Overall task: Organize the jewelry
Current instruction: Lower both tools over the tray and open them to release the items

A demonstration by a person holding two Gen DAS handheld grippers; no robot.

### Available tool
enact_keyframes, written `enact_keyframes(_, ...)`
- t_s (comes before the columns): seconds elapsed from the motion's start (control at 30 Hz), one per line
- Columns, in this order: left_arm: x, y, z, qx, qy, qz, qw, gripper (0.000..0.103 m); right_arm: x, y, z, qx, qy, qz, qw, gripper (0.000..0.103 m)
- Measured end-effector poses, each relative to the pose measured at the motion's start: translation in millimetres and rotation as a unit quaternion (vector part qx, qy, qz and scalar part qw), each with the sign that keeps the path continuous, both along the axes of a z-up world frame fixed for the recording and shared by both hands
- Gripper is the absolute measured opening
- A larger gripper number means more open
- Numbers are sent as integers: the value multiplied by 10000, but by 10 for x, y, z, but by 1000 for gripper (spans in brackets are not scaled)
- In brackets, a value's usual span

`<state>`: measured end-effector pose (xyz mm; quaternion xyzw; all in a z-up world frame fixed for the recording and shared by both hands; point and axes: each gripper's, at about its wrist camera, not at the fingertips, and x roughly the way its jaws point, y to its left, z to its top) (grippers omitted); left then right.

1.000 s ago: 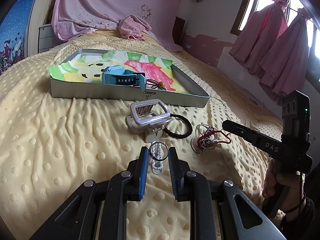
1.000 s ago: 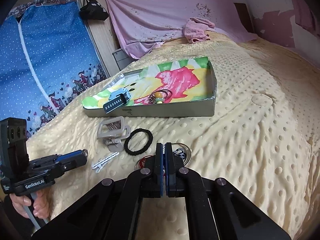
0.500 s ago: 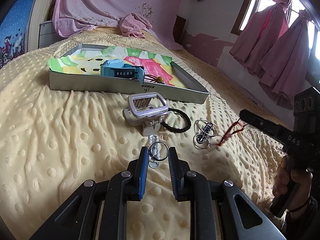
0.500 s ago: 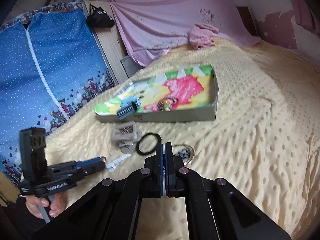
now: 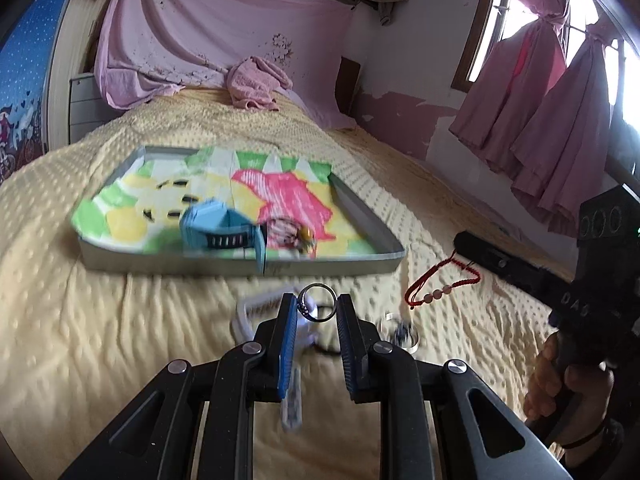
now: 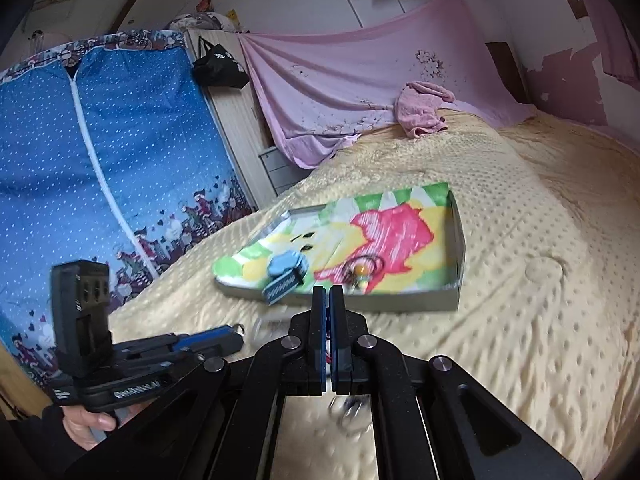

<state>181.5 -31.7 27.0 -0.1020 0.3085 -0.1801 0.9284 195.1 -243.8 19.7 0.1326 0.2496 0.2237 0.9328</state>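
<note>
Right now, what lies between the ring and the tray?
Only bare yellow blanket, seen in the left wrist view, between the ring and the tray.

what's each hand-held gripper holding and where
Left hand-held gripper: silver ring, pinched across its band at the fingertips. Right hand-held gripper: red string bracelet, by its cord.

Bed covered by a yellow dotted blanket [image 5: 120, 340], bearing a shallow grey tray [image 5: 360, 216] with colourful cartoon lining near the middle. Pink crumpled cloth [image 5: 256, 88] at the far end by the pink draped sheet [image 5: 200, 40]. In front of the tray, blurred: a pale hair clip [image 5: 244, 316], a clear hairpin [image 5: 291, 404] and a ring-shaped metal item [image 5: 400, 332], all directly on the blanket.
</note>
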Motion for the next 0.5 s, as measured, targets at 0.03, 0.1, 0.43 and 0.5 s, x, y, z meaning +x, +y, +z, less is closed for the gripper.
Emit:
enact_keyframes(0.03,50,-7,27,6,-36,8,10000,19,50,2,10,-24,-13,-16,10000,2)
enact_keyframes(0.1,231,-28,102,-1,-106,11,9999,19,204,-7,35,-89,-76,-67,9999,2)
enact_keyframes(0.43,1146,-250,-33,208,592,60,9980,19,963,-55,-161,-43,100,-319,9994,2)
enact_keyframes(0.5,1206,-290,-111,326,727,76,9968,19,1043,-53,-268,-36,320,-326,9989,2)
